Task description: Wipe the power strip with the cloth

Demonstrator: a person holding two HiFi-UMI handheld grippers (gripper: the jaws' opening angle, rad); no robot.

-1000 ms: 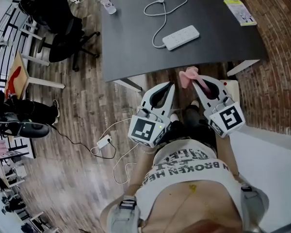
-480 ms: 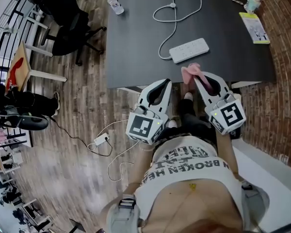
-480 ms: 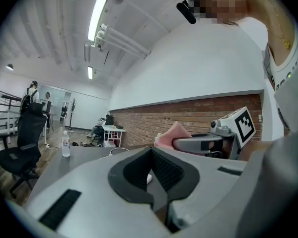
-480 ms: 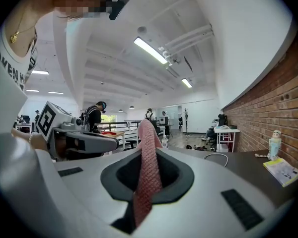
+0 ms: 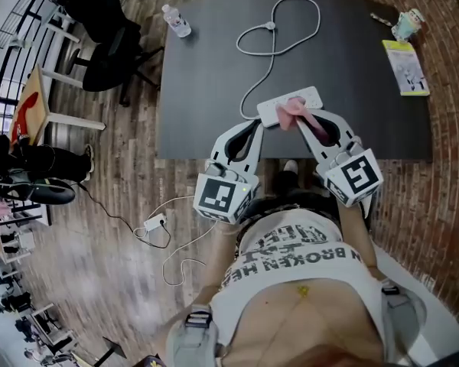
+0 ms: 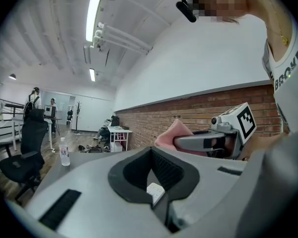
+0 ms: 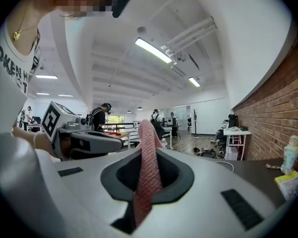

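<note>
Head view: the dark table (image 5: 206, 82) extends ahead of both grippers, its near edge beneath their jaws. The left gripper (image 5: 252, 125) is clenched on nothing and sits just left of the near end of the white power strip (image 5: 312, 96). The right gripper (image 5: 304, 118) is grasping the pink cloth (image 5: 291, 112). The cloth protrudes past its tips and overlaps the strip's middle; contact cannot be confirmed. The strip's cord (image 5: 271, 52) loops away beyond the tips. A water bottle (image 5: 177, 20) stands well ahead and left of the left gripper.
</note>
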